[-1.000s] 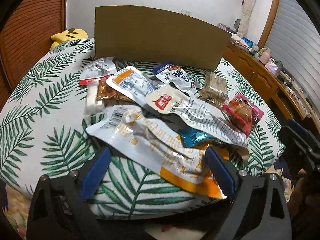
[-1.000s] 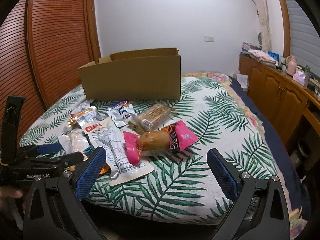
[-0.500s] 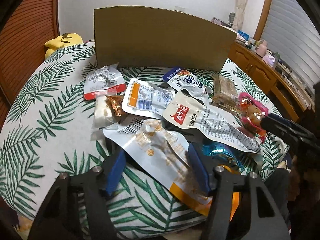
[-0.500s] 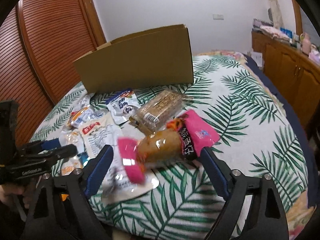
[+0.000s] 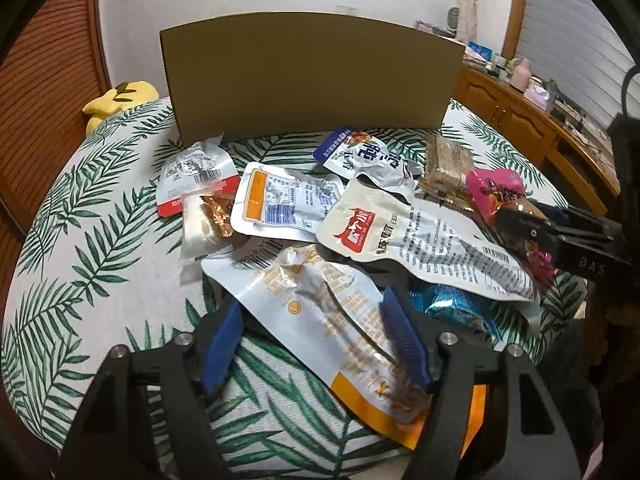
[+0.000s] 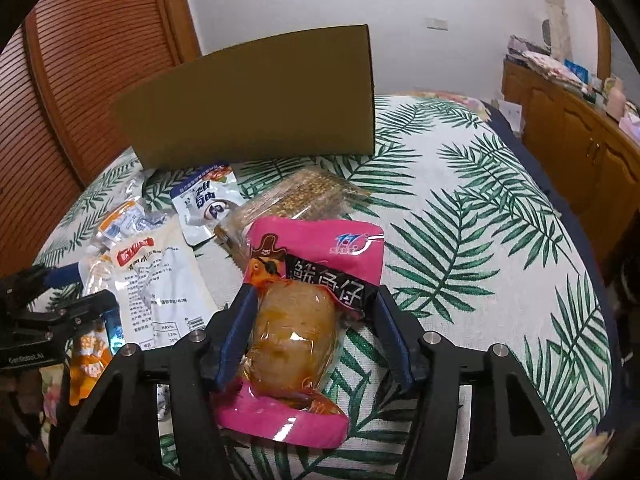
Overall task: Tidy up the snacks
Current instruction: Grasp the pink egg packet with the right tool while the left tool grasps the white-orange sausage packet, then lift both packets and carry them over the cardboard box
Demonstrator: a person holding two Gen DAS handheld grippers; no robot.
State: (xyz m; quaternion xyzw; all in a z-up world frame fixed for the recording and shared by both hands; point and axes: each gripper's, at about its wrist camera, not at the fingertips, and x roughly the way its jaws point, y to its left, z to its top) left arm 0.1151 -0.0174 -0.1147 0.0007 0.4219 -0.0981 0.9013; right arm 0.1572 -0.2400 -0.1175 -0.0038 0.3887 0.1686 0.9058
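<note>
Several snack packets lie on a leaf-print bed in front of a cardboard box (image 5: 308, 76). My left gripper (image 5: 316, 316) is open, its blue fingers on either side of a long white and orange packet (image 5: 320, 320). My right gripper (image 6: 316, 316) is open around a pink packet (image 6: 308, 300) with a brown snack inside; the left pad touches it, the right stands apart. The box also shows in the right wrist view (image 6: 256, 104). A white packet with a red label (image 5: 412, 244) lies mid-pile.
A seed bar (image 6: 304, 196), a blue-topped packet (image 5: 360, 156), a blue foil packet (image 5: 448, 304) and smaller packets lie in the pile. A yellow plush toy (image 5: 120, 98) sits far left. Wooden cabinets (image 6: 580, 132) run along the right; a slatted wooden door (image 6: 80, 80) is on the left.
Both grippers moved forward and down onto the pile and narrowed. The left now straddles the white and orange packet; the right now straddles the pink packet.
</note>
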